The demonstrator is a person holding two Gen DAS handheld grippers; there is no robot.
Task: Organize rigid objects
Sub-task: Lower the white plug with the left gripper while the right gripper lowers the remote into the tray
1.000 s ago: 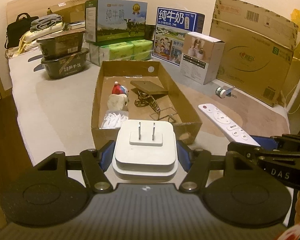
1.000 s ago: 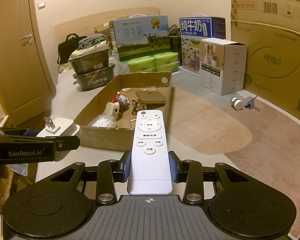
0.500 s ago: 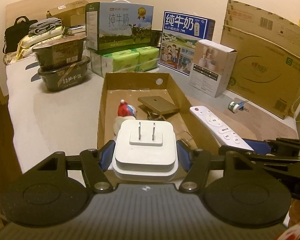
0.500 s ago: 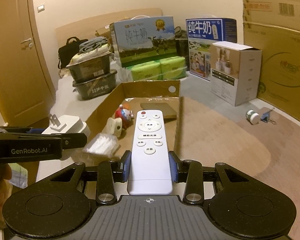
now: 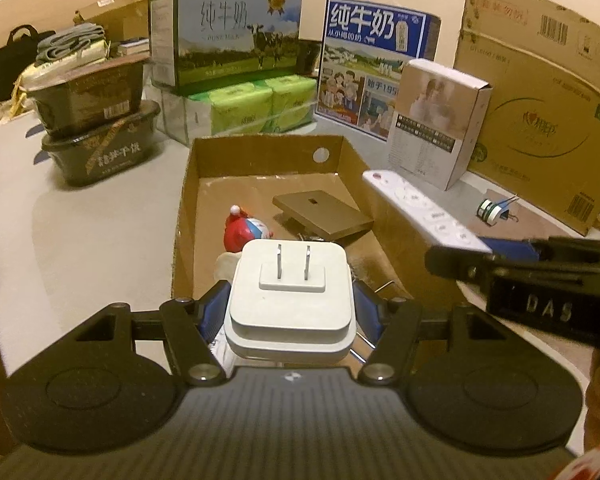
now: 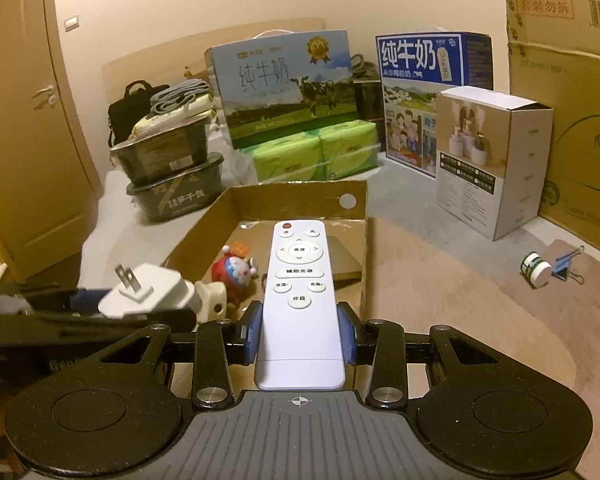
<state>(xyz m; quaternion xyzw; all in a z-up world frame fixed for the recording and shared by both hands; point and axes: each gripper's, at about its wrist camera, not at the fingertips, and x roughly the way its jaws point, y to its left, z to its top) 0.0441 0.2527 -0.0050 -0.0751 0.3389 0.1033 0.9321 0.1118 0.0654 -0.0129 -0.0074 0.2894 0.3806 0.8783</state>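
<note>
White plug adapter (image 5: 288, 292) clamped in left gripper (image 5: 290, 312), remote (image 6: 299, 300) clamped in right gripper (image 6: 300, 334), both over cardboard box (image 5: 260, 152). Toy and slab already inside; tape roll (image 6: 536, 270) and binder clip far right remain.

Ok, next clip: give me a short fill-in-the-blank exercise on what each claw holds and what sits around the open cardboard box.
1. The left claw is shut on a white ____ with two metal prongs.
2. The right claw is shut on a white ____ whose top button is red.
3. Inside the cardboard box, the red and blue toy figure lies to the ____ of the flat brown slab.
4. On the carpet outside the box, a blue binder clip lies beside a roll of ____.

Missing words: plug adapter; remote control; left; tape
</note>
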